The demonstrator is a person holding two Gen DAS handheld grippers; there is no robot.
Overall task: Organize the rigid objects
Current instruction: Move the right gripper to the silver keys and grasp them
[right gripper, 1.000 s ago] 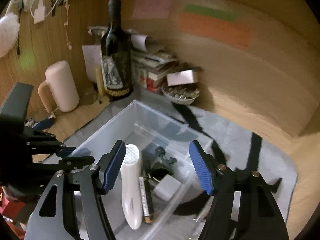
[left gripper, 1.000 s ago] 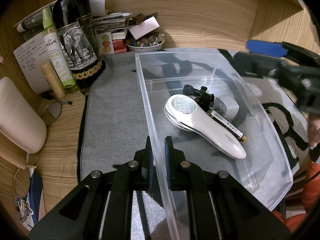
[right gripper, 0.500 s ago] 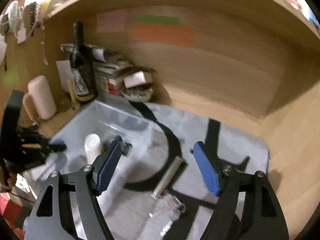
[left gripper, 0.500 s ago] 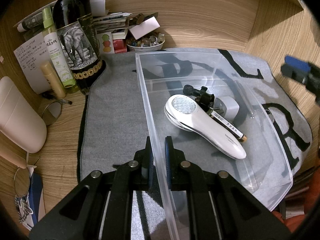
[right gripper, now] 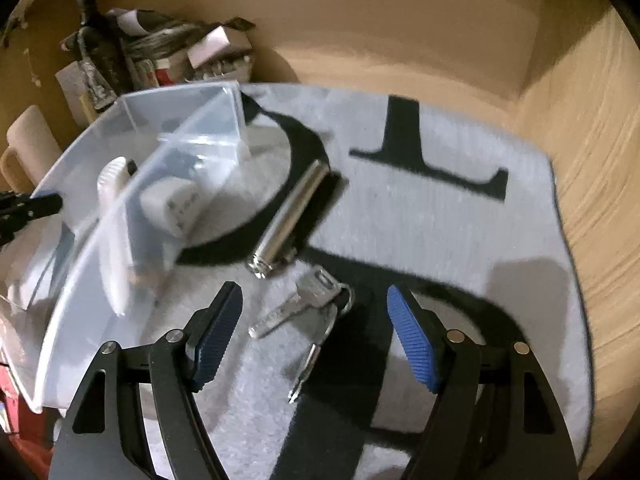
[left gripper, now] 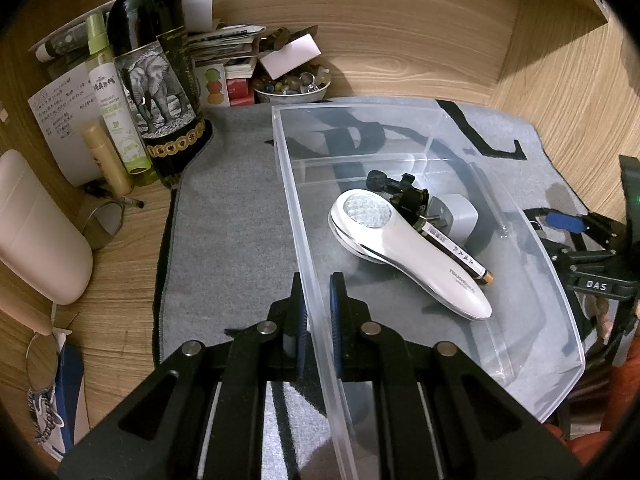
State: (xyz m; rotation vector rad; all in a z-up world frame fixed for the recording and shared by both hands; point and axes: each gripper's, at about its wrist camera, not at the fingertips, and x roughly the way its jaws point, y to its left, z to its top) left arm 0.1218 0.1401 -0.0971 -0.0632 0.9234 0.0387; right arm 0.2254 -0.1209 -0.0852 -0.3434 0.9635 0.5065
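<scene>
The left gripper (left gripper: 316,312) has its fingers clenched on the near wall of the clear plastic bin (left gripper: 520,216), pinning it on the grey mat (left gripper: 224,216). Inside the bin lie a white handheld device (left gripper: 404,248), a dark pen-like stick (left gripper: 456,252) resting just beside it, a small black clamp-like part (left gripper: 396,190) and a white plug adapter (left gripper: 460,216), all bunched together. Over on the right, the right gripper (right gripper: 316,336) hangs tilted down over the mat with its blue fingers (right gripper: 412,340) released and spread wide, having just opened further; a bunch of silver keys (right gripper: 308,308) sits on the mat between them, untouched by either pad. Just beyond the keys lies a silver metal cylinder (right gripper: 292,216), close beside the bin's outer wall. A wine bottle (left gripper: 156,68) stands back on the wooden surface (left gripper: 120,264) at the mat's far corner.
</scene>
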